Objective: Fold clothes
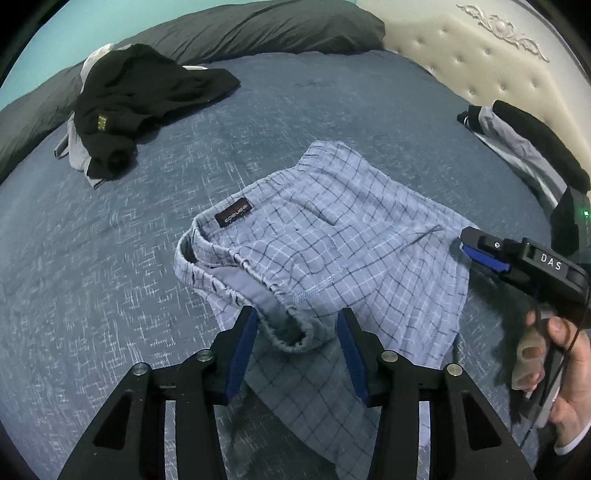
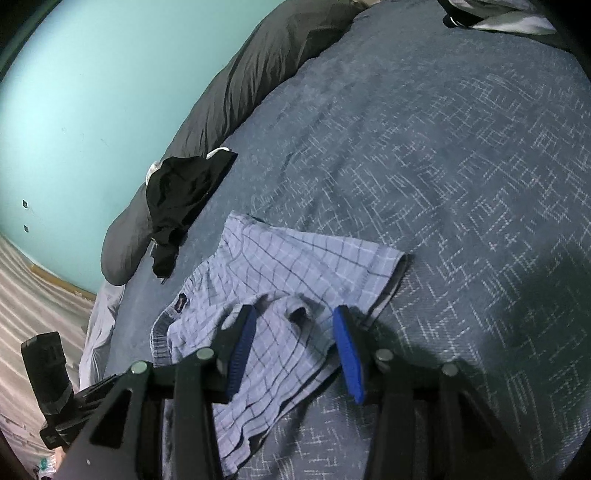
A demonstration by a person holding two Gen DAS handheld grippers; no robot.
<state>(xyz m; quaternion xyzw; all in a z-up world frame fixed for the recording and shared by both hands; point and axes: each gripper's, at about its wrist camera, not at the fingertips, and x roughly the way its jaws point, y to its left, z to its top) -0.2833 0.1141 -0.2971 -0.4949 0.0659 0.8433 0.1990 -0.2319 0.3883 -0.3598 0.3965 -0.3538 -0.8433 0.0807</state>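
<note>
Light blue checked shorts (image 1: pixel 332 251) lie crumpled on the blue bedspread (image 1: pixel 110 258), with a dark label by the waistband. My left gripper (image 1: pixel 297 328) is open, its blue pads on either side of a bunched loop of the waistband. My right gripper (image 2: pixel 293 325) is open over a leg fold of the shorts (image 2: pixel 288 266). In the left wrist view the right gripper (image 1: pixel 480 251) sits at the shorts' right edge, held by a hand. The left gripper's body shows at the lower left of the right wrist view.
A black and grey pile of clothes (image 1: pixel 129 107) lies at the far left, next to a dark grey pillow roll (image 1: pixel 258 29). More dark and grey clothes (image 1: pixel 524 147) lie by the cream tufted headboard (image 1: pixel 498 66). A turquoise wall (image 2: pixel 92 110) is behind.
</note>
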